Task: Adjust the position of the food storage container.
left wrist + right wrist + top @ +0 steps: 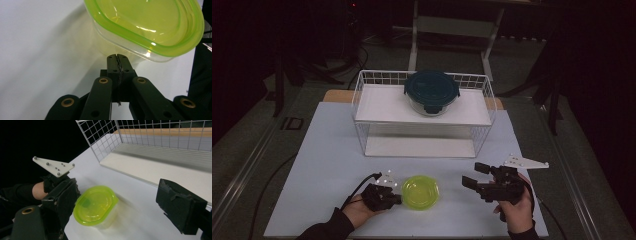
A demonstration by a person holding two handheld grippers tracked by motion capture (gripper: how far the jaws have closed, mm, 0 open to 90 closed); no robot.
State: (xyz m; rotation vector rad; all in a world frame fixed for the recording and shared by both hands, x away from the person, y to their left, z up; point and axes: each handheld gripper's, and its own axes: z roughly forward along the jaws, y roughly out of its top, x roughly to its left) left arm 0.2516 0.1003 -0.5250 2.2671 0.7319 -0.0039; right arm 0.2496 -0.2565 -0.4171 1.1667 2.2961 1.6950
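Dark room, pale blue-white table lit from above, wooden edge showing at its far side. Far centre of the table: white wire rack with two white shelves. On the upper shelf, right of centre, a clear round container with a dark teal clip lid. Near centre of the table: small clear tub with a lime-green lid, sitting upright, well apart from the rack.

Left gripper low at the near left, just beside the tub's left side, jaws pressed together with nothing between them; tips close under the green lid's rim, contact with the tub wall impossible to tell. Grey three-cornered plate on top of it.

Right gripper at the near right, held off the tub and pointing left toward it, jaws spread wide and holding nothing.
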